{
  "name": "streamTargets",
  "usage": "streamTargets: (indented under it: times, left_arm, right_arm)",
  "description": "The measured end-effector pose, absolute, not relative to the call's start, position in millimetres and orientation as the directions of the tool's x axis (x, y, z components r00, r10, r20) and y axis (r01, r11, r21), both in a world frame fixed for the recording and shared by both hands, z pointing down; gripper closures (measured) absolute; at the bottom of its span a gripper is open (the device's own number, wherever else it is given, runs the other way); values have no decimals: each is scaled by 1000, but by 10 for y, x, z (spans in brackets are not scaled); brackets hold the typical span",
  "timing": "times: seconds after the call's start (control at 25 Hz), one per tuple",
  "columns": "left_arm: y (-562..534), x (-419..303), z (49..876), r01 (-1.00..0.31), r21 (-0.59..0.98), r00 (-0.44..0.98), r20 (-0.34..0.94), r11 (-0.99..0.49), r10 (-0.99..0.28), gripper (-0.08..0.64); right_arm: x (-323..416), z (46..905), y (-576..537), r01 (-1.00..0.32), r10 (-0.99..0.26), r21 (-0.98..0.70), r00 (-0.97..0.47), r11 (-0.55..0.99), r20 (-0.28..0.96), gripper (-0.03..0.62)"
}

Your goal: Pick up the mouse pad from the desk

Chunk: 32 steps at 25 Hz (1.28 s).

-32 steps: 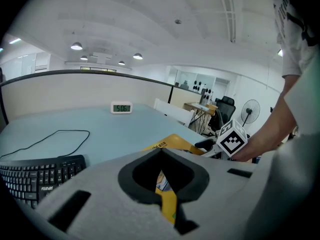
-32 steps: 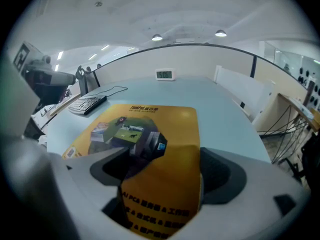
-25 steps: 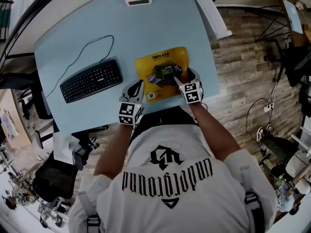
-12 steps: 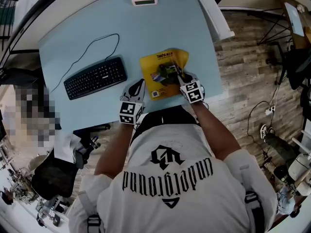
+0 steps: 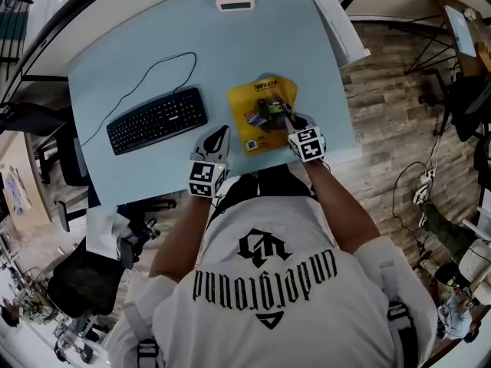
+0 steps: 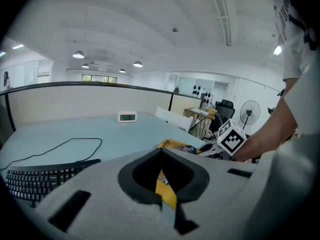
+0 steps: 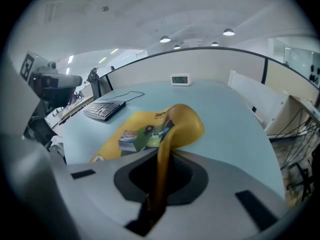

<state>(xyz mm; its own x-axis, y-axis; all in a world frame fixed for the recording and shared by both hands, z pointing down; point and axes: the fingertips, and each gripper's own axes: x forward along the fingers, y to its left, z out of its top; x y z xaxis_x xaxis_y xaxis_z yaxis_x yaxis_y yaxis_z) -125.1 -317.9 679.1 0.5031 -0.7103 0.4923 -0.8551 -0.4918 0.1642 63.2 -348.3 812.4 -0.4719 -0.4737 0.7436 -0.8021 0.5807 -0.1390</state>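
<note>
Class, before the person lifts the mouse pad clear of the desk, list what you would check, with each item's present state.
1. Right gripper shut on the mouse pad: ok.
2. Mouse pad clear of the desk: not ok; only the gripped side curls up.
3. Left gripper holding the mouse pad: cannot tell; a yellow strip shows at its jaws.
4. Keyboard apart from the mouse pad: ok.
5. Clock apart from the mouse pad: ok.

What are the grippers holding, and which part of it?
The right gripper pinches the yellow mouse pad by its right edge, curling it up. Yellow shows between the jaws of the left gripper; whether it grips can't be told.
</note>
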Motion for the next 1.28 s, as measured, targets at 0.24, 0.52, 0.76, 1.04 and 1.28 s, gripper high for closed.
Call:
streamTargets:
  times: [0.24, 0.52, 0.76, 1.04, 1.28]
  left_arm:
    - [-3082, -1370, 6613, -850, 156, 513, 457, -502, -727, 552]
    - [-2870, -1483, 6397, -838, 124, 527, 430, -531, -733, 552]
    - [-2720, -1593, 6233, -833, 111, 538, 392, -542, -747, 552]
    - [-2578, -1715, 5993, -826, 103, 552, 346, -554, -759, 552]
    - [-2436, -1751, 5725, -814, 107, 574, 300, -571, -762, 552]
  right_arm:
    - [536, 7829, -3384, -812, -517, -153, -490, 563, 702, 569]
    - [365, 7478, -3160, -815, -561, -155, -509, 558, 653, 569]
    - [224, 7181, -2992, -818, -599, -153, -520, 554, 609, 569]
    - [108, 6791, -2741, -823, -639, -157, -531, 546, 557, 569]
    - [81, 6478, -2536, -823, -668, -148, -538, 548, 514, 569]
